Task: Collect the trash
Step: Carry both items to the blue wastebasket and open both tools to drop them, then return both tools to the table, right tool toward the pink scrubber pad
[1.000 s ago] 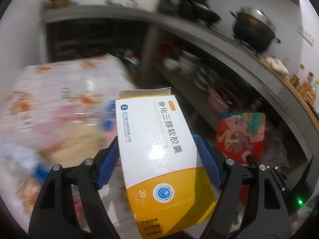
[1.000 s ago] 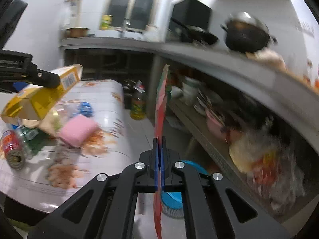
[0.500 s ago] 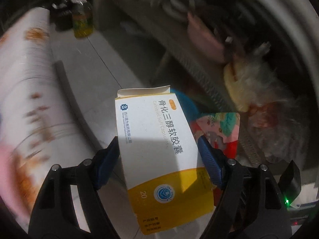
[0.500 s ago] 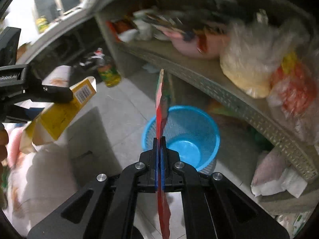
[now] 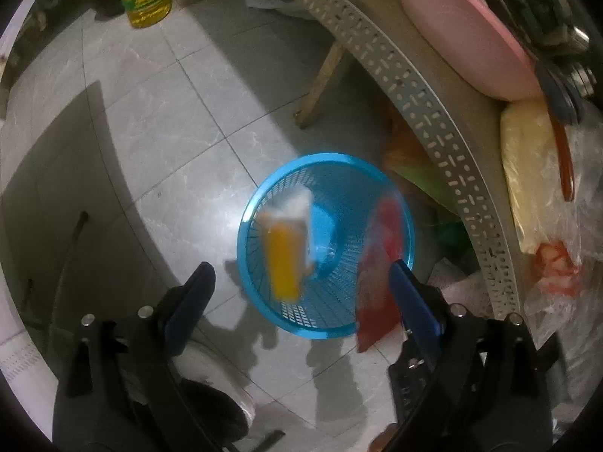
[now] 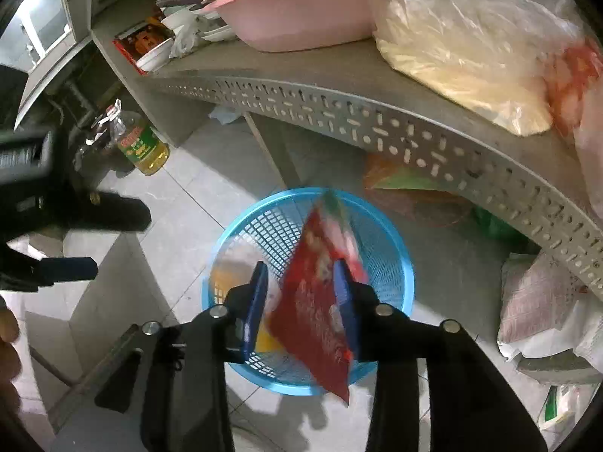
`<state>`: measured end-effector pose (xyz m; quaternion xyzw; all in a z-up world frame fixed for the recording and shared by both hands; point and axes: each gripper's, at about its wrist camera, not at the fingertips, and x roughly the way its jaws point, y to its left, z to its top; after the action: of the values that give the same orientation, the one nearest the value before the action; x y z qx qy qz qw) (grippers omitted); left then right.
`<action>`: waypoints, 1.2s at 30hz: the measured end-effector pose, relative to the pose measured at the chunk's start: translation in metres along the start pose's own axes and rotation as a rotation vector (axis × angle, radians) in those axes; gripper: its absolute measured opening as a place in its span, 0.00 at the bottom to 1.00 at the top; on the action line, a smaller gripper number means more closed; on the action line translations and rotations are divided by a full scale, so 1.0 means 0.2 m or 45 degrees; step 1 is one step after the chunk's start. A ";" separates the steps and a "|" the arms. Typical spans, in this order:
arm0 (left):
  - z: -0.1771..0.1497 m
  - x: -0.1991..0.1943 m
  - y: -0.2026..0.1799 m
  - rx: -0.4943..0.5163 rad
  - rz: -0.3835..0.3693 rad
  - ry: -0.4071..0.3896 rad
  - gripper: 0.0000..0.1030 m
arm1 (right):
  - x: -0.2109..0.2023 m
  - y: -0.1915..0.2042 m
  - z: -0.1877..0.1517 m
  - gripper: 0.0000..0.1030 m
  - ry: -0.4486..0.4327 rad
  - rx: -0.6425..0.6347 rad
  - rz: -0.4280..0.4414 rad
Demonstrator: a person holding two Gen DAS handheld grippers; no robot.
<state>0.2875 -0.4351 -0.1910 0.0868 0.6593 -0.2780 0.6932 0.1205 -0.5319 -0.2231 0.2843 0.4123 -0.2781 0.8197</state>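
Note:
A blue mesh basket stands on the tiled floor beside a shelf. My left gripper hangs over it with its jaws opening wide and nothing between them. The white-and-orange medicine box is a blur below, dropping free into the basket. In the right wrist view the basket lies straight beneath my right gripper, whose jaws are opening. The red snack wrapper is blurred and loose between them, leaning against the right finger. The same wrapper shows over the basket's right rim.
A grey shelf with a perforated edge curves over the basket, carrying a pink basin and a plastic bag. An oil bottle stands on the floor at left. More bags lie under the shelf at right.
Both grippers swung down from the table to above the blue basket. The left jaws let go of the box, which falls. The right jaws parted from the wrapper.

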 end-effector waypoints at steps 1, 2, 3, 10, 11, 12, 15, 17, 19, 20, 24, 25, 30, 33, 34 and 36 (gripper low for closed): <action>-0.01 0.00 0.01 -0.008 -0.013 0.007 0.87 | -0.01 0.01 -0.02 0.38 0.000 -0.015 -0.003; -0.02 -0.02 0.02 -0.016 -0.031 0.009 0.87 | -0.02 0.01 -0.05 0.39 0.002 -0.022 -0.001; -0.03 -0.04 0.03 -0.021 -0.043 0.000 0.87 | -0.03 0.01 -0.06 0.39 0.003 -0.023 0.002; -0.10 -0.31 0.06 0.003 -0.117 -0.147 0.87 | -0.24 -0.03 -0.22 0.39 -0.014 -0.041 -0.001; -0.13 -0.37 0.06 0.018 -0.132 -0.175 0.87 | -0.27 -0.04 -0.24 0.39 -0.020 -0.044 0.003; -0.15 -0.43 0.06 0.035 -0.145 -0.193 0.87 | -0.30 -0.05 -0.25 0.39 -0.023 -0.048 0.006; -0.24 -0.63 0.10 0.099 -0.191 -0.264 0.87 | -0.43 -0.05 -0.30 0.41 -0.042 -0.074 0.031; -0.31 -0.79 0.16 0.126 -0.214 -0.318 0.87 | -0.51 -0.03 -0.33 0.45 -0.056 -0.091 0.058; -0.39 -0.95 0.24 0.132 -0.235 -0.369 0.87 | -0.61 0.00 -0.35 0.48 -0.071 -0.119 0.107; -0.44 -1.05 0.29 0.140 -0.246 -0.394 0.87 | -0.66 0.03 -0.36 0.52 -0.082 -0.139 0.141; -0.64 -1.39 0.55 0.133 -0.166 -0.531 0.91 | -0.84 0.19 -0.36 0.59 -0.099 -0.260 0.277; -0.72 -1.49 0.65 0.125 -0.132 -0.590 0.91 | -0.89 0.25 -0.36 0.60 -0.100 -0.297 0.331; -1.00 -1.79 1.08 0.002 -0.015 -0.740 0.92 | -1.07 0.50 -0.34 0.68 -0.064 -0.400 0.562; -1.17 -1.89 1.32 -0.157 0.004 -0.796 0.92 | -1.15 0.68 -0.35 0.72 -0.029 -0.462 0.676; -1.21 -1.91 1.38 -0.193 0.002 -0.805 0.92 | -1.16 0.76 -0.36 0.73 -0.008 -0.483 0.726; -1.31 -1.91 1.48 -0.267 -0.020 -0.817 0.92 | -1.18 0.88 -0.38 0.75 0.042 -0.516 0.811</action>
<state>0.2187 0.0425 0.0741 -0.0821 0.4332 -0.2271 0.8683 0.0820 -0.3063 -0.0227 0.2346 0.3630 0.0825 0.8980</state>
